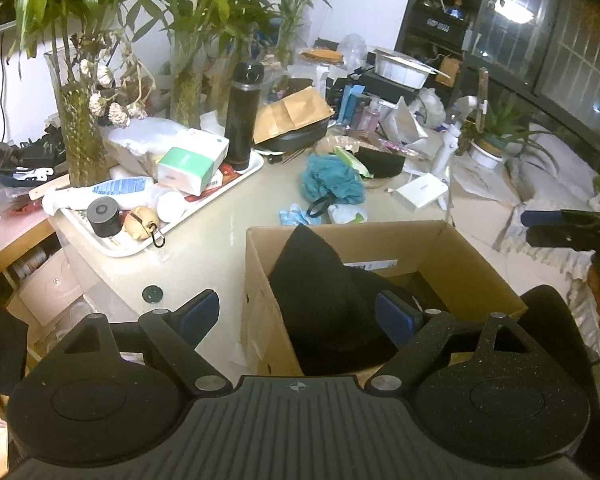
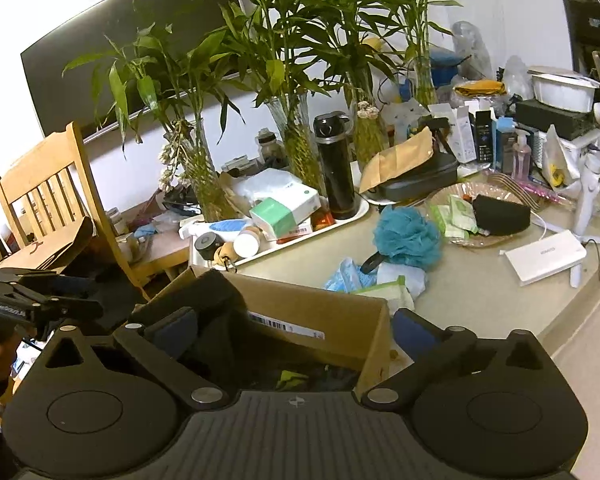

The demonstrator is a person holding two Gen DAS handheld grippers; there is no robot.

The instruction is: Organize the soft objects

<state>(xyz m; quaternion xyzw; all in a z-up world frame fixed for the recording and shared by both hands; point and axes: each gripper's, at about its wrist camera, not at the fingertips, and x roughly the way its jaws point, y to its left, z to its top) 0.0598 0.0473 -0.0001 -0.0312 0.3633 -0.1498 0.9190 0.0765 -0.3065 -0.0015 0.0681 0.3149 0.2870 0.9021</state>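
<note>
- Now, your right gripper (image 2: 292, 330) has its jaws spread wide over the box (image 2: 332, 312), nothing pinched between the pads; the black cloth (image 2: 216, 320) lies in the box, draped up over the rim by your left finger.
- Your left gripper (image 1: 300, 316) is also wide open, straddling the box's near wall with one pad outside and the other inside against the cloth, pinching nothing.
- The cloth stands up in a peak above the rim. It looks to me not yet settled, so press it down before you leave or it may flop back out.
- Lift straight up so your fingers don't snag the cloth or drag the box.
- Beyond the box, the teal puff (image 2: 406, 236) sits on the table (image 2: 480, 300), just beside wipes packets; judge it your next soft item.
- Approach it from above, clear of the tray (image 2: 300, 240) and the plate (image 2: 452, 196).
</note>
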